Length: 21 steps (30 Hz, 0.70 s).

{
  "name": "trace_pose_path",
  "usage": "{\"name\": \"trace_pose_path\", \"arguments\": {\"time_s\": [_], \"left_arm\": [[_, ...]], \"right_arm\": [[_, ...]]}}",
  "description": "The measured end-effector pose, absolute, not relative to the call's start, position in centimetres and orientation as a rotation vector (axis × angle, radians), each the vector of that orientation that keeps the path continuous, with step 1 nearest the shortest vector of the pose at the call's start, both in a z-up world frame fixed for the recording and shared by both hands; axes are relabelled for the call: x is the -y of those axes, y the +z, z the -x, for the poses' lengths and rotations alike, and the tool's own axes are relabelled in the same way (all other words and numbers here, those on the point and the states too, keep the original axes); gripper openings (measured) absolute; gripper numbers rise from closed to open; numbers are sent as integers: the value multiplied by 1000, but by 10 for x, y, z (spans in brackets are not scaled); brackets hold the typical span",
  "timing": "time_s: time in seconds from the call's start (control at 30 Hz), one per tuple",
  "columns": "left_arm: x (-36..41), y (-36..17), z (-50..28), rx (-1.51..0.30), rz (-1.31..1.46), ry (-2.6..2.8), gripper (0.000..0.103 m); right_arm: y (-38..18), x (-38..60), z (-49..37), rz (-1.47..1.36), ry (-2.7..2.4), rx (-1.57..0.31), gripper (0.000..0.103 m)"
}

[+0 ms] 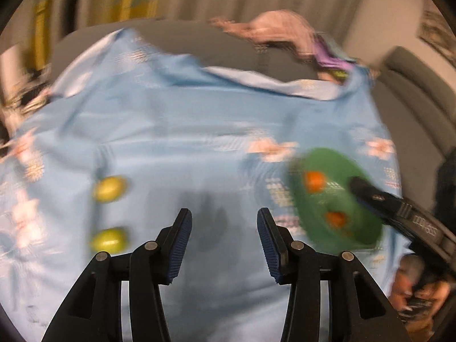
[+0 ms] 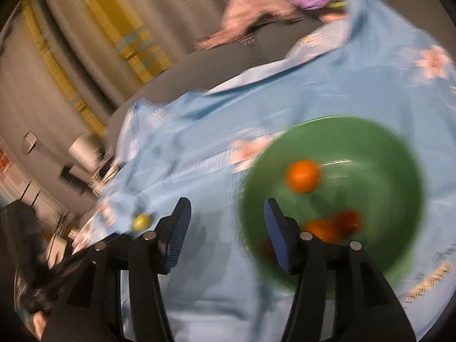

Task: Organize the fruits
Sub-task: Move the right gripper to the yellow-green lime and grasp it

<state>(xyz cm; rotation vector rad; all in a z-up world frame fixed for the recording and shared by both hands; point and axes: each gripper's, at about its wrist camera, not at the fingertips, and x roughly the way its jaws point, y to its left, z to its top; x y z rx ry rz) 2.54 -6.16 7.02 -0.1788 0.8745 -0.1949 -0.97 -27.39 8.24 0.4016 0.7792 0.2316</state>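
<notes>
Both views are motion-blurred. The left gripper (image 1: 223,245) has its fingers (image 1: 179,245) spread moderately apart with nothing between them, only blue cloth and a dark shadow showing in the gap. The right gripper (image 2: 228,236) likewise has fingers (image 2: 280,236) parted and empty. The working surface is a light blue floral cloth (image 1: 176,119) draped over a grey surface (image 1: 205,40); whether that is a desk or a bed cannot be told. Two yellow-green fruits (image 1: 109,189) lie on the cloth to the left of the left gripper, one above the other in that view, apart from each other and from the fingers. A green plate (image 2: 384,154) sits on the cloth to the right. In the right wrist view it holds one orange fruit (image 2: 302,176) near its centre and another orange fruit (image 2: 322,229) touching or just beside a red fruit (image 2: 349,221) near the right finger; blur prevents telling contact. One yellow-green fruit (image 2: 141,221) shows left of the right gripper's left finger. In the left wrist view the right gripper's black body (image 1: 399,208) reaches over the plate's right rim. A pink cloth (image 1: 273,28) and a purple item (image 1: 330,57) lie at the far edge. Striped curtains (image 2: 94,42) hang behind.
</notes>
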Motion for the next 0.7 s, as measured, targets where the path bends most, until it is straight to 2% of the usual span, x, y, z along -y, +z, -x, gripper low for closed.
{"name": "trace_pose_path", "arguments": {"time_s": [0.2, 0.57, 0.7], "left_arm": [[-23, 53, -40, -914, 287, -29, 46], [-58, 29, -66, -985, 377, -38, 46], [-71, 30, -76, -983, 404, -42, 46]], "right_arm": [[52, 172, -13, -287, 499, -921, 55], [-5, 64, -49, -216, 708, -1106, 55], [-16, 44, -52, -119, 677, -1131, 48]]}}
